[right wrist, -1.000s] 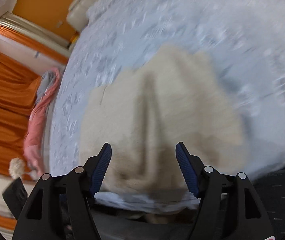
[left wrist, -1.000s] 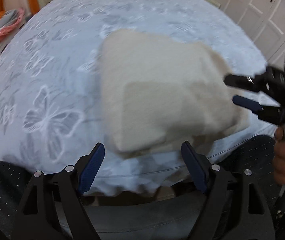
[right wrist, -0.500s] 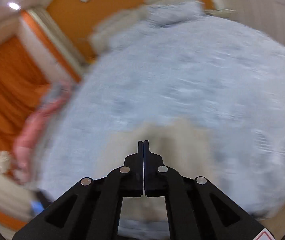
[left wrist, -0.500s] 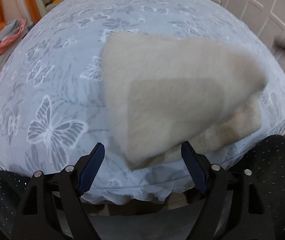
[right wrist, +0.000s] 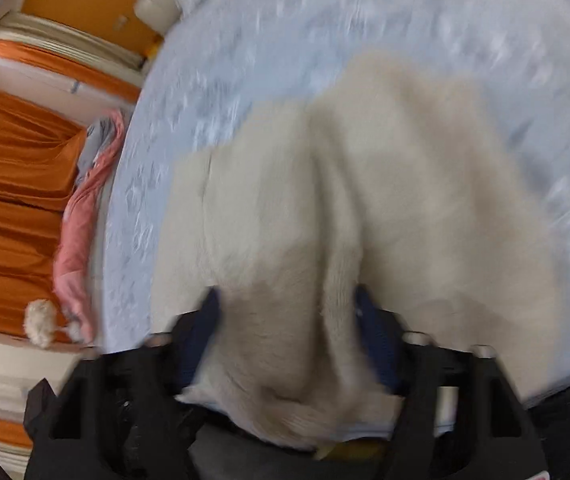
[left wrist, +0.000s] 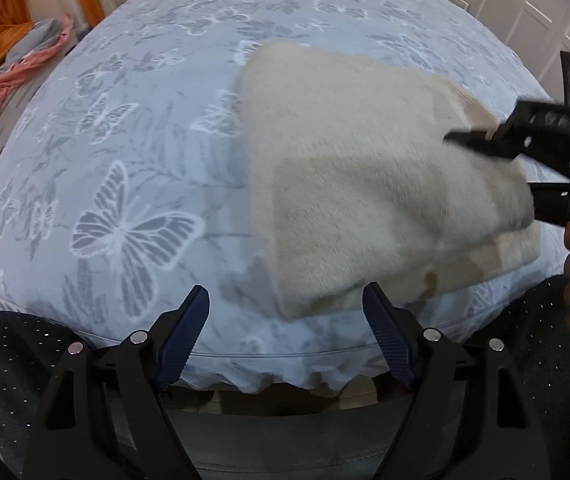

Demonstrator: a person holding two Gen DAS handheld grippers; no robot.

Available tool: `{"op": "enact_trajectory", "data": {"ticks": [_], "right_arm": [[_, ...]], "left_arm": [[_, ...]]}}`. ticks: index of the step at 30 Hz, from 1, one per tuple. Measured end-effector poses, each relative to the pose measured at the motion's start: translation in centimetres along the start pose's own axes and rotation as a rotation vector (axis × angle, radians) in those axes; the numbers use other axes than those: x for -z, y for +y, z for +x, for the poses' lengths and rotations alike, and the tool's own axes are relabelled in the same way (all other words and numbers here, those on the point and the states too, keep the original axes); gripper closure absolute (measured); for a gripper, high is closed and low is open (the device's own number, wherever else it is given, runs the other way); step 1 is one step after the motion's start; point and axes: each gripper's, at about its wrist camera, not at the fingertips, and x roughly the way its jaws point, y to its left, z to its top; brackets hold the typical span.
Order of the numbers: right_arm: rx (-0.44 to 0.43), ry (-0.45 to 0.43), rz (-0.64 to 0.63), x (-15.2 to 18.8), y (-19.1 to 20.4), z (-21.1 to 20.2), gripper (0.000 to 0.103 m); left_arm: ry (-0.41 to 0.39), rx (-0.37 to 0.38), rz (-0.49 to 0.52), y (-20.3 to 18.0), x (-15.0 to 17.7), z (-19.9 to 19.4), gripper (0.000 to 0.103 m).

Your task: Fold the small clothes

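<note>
Butterfly bedspread [left wrist: 125, 184], pink cloth [left wrist: 9, 84], orange curtains [right wrist: 9, 184].

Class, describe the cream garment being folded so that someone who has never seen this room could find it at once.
Start at the bed with its pale blue butterfly-print cover, which fills most of the left wrist view. Near its front edge lies the cream fleece garment, with the right gripper at its far corner. It is the only plain, fuzzy, unpatterned thing on the bed; the pink cloth lies off to the side.
</note>
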Motion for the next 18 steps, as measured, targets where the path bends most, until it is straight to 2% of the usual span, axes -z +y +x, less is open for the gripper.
{"op": "enact_trajectory", "data": {"ticks": [1, 3, 6, 7, 9, 10, 11, 13, 14, 16, 18], "right_arm": [[-0.003, -0.012, -0.006, 0.3, 0.6, 0.1, 0.082], [0.007, -0.078, -0.082, 0.4, 2.5, -1.3, 0.085], [-0.041, -0.260, -0.201, 0.9, 5.6, -7.9, 0.088], [-0.031, -0.335, -0.231, 1.5, 5.9, -10.8, 0.088], [0.058, -0.422, -0.248, 2.0, 4.8, -13.2, 0.088], [0.160, -0.425, -0.235, 1.9, 2.7, -13.4, 0.088], [0.226, -0.381, -0.218, 1.5, 1.2, -12.2, 0.088], [0.346, -0.182, -0.131, 0.5, -4.3, -8.0, 0.088], [0.355, -0.161, -0.106, 0.7, -5.4, -7.4, 0.088], [0.255, -0.208, -0.083, 1.2, -5.3, -8.8, 0.087], [0.213, -0.254, -0.091, 1.4, -4.4, -9.6, 0.086]], "left_arm": [[0.000, 0.003, -0.008, 0.2, -0.1, -0.1, 0.026], [-0.012, 0.018, -0.022, 0.5, -0.4, -0.7, 0.026], [-0.050, 0.064, -0.030, 0.6, -0.6, -2.3, 0.025], [-0.059, 0.075, -0.028, 0.4, -0.7, -2.7, 0.023], [-0.071, 0.080, -0.013, -0.2, -0.8, -3.0, 0.020], [-0.067, 0.080, -0.007, -0.6, -0.9, -2.8, 0.020], [-0.058, 0.083, -0.001, -1.0, -0.9, -2.5, 0.020], [-0.040, 0.085, 0.003, -1.8, -0.9, -1.9, 0.020], [-0.033, 0.083, 0.012, -2.5, -0.9, -1.9, 0.020], [-0.054, 0.079, 0.034, -3.3, -1.1, -2.7, 0.020], [-0.078, 0.080, 0.055, -4.1, -1.3, -3.4, 0.020]]}}
